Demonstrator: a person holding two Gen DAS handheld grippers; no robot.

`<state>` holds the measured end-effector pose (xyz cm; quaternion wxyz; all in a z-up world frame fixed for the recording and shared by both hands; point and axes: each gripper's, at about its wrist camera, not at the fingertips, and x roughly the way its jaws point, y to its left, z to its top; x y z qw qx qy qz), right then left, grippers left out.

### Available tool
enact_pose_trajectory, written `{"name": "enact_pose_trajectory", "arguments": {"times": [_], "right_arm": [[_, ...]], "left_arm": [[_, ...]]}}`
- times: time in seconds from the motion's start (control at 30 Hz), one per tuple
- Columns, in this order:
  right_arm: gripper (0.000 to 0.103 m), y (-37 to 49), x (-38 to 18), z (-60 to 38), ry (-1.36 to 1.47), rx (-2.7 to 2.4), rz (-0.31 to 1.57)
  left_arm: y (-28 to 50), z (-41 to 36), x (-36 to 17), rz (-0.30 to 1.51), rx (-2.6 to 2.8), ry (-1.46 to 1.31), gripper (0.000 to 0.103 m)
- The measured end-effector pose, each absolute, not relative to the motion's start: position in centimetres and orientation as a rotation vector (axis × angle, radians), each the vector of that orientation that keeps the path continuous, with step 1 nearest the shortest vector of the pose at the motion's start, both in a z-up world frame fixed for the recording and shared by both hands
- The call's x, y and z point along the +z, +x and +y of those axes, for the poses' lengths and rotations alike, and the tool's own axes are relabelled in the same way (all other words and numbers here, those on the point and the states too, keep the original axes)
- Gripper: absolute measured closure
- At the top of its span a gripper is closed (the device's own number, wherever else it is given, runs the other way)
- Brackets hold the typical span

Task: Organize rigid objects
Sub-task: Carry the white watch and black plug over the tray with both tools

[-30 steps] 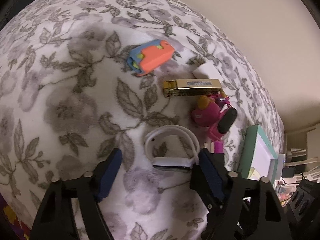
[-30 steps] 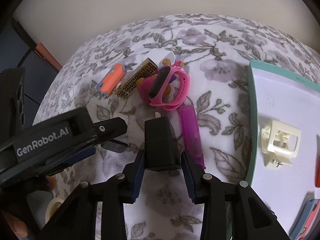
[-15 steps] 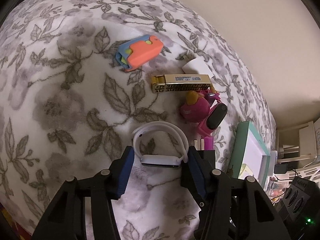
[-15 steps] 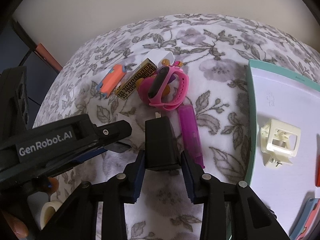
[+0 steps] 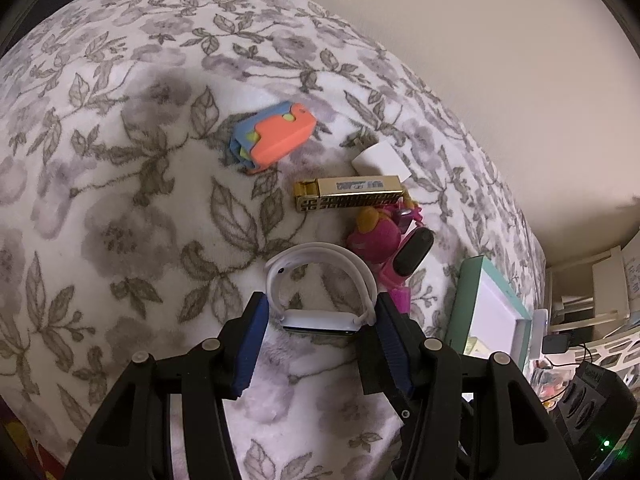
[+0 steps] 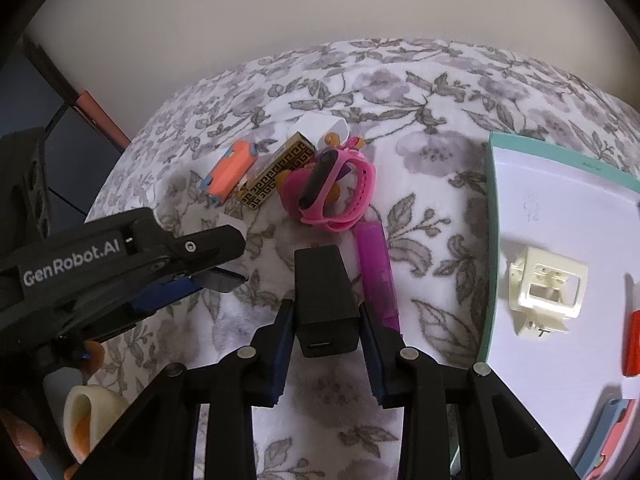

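Left claw [image 5: 320, 320] grips white watch [image 5: 318, 292], strap looped, face edge-on, on floral blanket [image 5: 120, 200]. Right claw [image 6: 325, 320] closing on black charger [image 6: 325, 300], pads touching its sides.

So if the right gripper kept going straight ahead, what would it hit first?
The black charger block, already between the closing right gripper; beyond it, probably the pink watch, though depth is unclear.

Under me a soft blanket [image 5: 120, 208] printed with grey flowers and leaves fills most of both views. A plain cream wall [image 5: 460, 40] rises behind it, across the top of each frame. At the lower right of my left view stand white shelves [image 5: 600, 292], cluttered, the light dim and warm.
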<state>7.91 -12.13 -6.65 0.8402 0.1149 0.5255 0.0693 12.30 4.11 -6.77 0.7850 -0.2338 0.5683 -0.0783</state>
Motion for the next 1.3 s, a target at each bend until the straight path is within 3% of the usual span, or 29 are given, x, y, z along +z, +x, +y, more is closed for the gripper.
{"name": "enact_pose_trajectory", "arguments": {"times": [0.6,1.3], "right_arm": [[0.069,7.2,-3.5,-14.8,0.299,0.120,1.028],[0.069,1.9,2.4,-28.0,0.460,-0.119,0.860]], "left_arm": [[12.0,3.5,-3.7,1.145,-0.211,-0.512,0.047],[8.1,-7.1,0.9,1.058,-0.449,-0.253,0.047]]}}
